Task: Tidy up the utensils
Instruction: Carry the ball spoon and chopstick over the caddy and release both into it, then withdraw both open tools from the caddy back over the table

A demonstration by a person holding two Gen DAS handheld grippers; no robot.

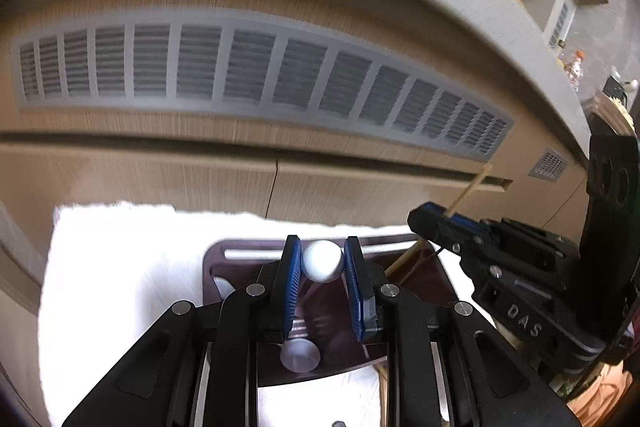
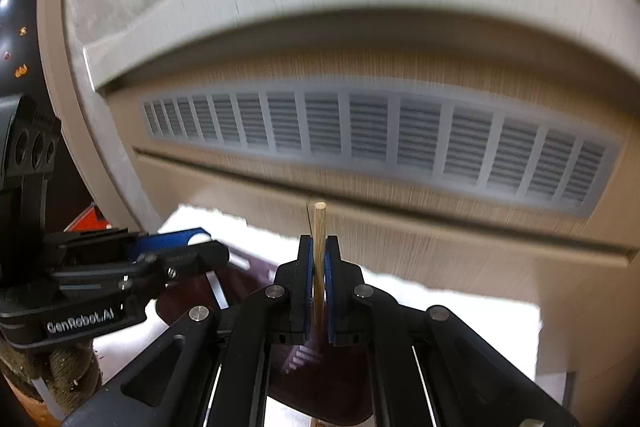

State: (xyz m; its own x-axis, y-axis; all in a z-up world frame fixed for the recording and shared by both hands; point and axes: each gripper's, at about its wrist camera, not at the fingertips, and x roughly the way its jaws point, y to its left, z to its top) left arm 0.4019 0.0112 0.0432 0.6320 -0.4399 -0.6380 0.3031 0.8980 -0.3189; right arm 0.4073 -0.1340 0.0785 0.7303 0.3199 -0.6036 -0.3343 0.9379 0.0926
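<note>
Left wrist camera: rides behind left gripper [image 1: 322, 263], faces forward and down, close over dark tray [image 1: 424, 291]; right gripper [image 1: 442, 217] at 3 o'clock. Right wrist camera: same attitude. Shared: tray, louvred vent panel [image 2: 380, 143].

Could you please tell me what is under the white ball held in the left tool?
Under the white ball lies a dark tray on white cloth; a round metal piece shows, the rest is covered.

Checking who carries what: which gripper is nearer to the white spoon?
Left. The left gripper holds the white spoon between its fingers, over the dark tray. The right gripper is off to its side, shut on a wooden chopstick.
</note>
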